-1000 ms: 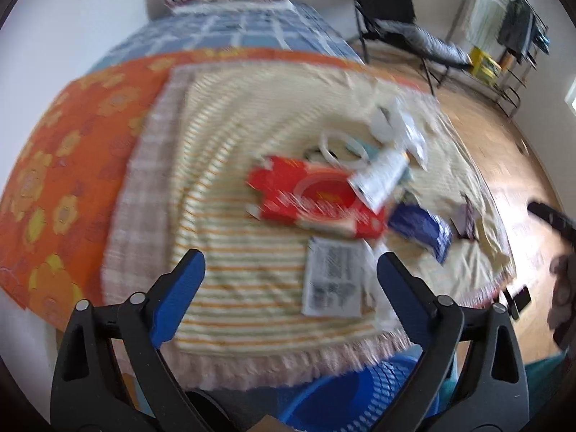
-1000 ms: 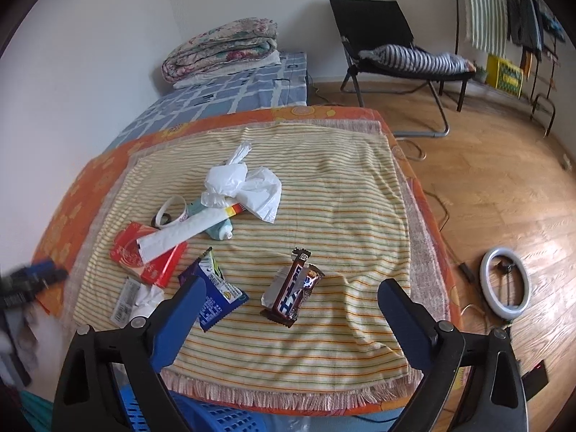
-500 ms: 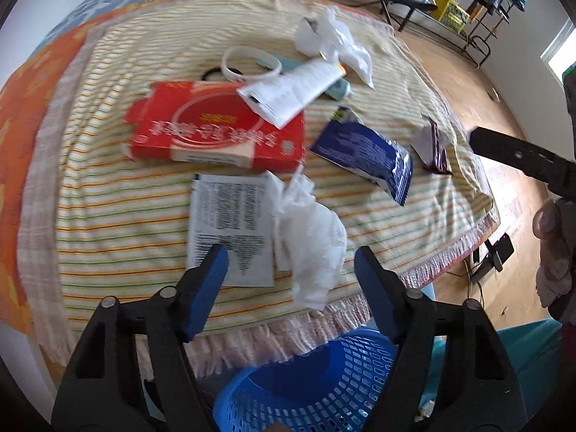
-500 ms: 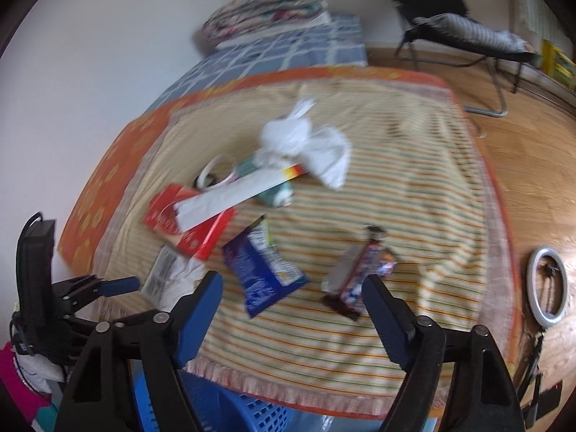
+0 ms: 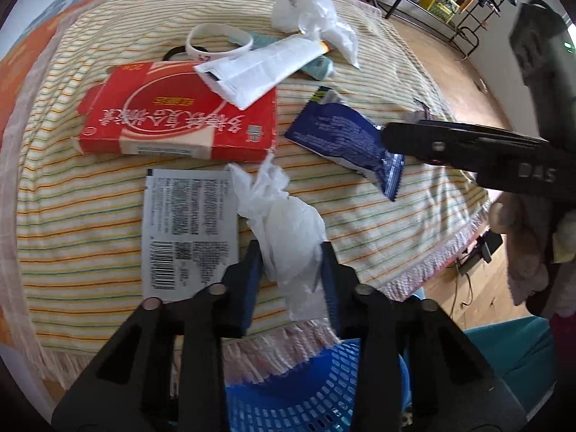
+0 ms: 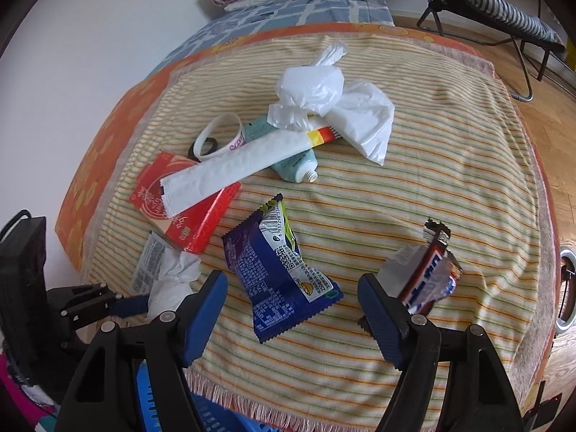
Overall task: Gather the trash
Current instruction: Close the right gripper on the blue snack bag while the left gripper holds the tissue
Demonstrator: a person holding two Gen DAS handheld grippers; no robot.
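A crumpled white plastic wad (image 5: pixel 288 223) lies near the front edge of the striped cloth (image 5: pixel 90 216). My left gripper (image 5: pixel 289 262) is closing on it, and both pads touch its sides. A blue snack wrapper (image 6: pixel 277 273) lies flat between the fingers of my right gripper (image 6: pixel 291 284), whose jaws are closing but stand well clear of it. A torn chocolate bar wrapper (image 6: pixel 428 273) lies just right of the right finger. In the left wrist view a black finger of the right gripper (image 5: pixel 468 144) reaches in over the blue wrapper (image 5: pixel 342 136).
A red box (image 5: pixel 172 122), a white paper sleeve (image 5: pixel 266 64), a flat barcode packet (image 5: pixel 187 230), a white wristband (image 5: pixel 216 41), a teal tube (image 6: pixel 295 165) and a white plastic bag (image 6: pixel 324 93) lie on the cloth. A blue basket (image 5: pixel 306 388) stands below the bed's front edge.
Both grippers have come down toward the cloth. The left jaws narrowed onto the white wad. The right gripper shifted over the blue wrapper and narrowed a little.
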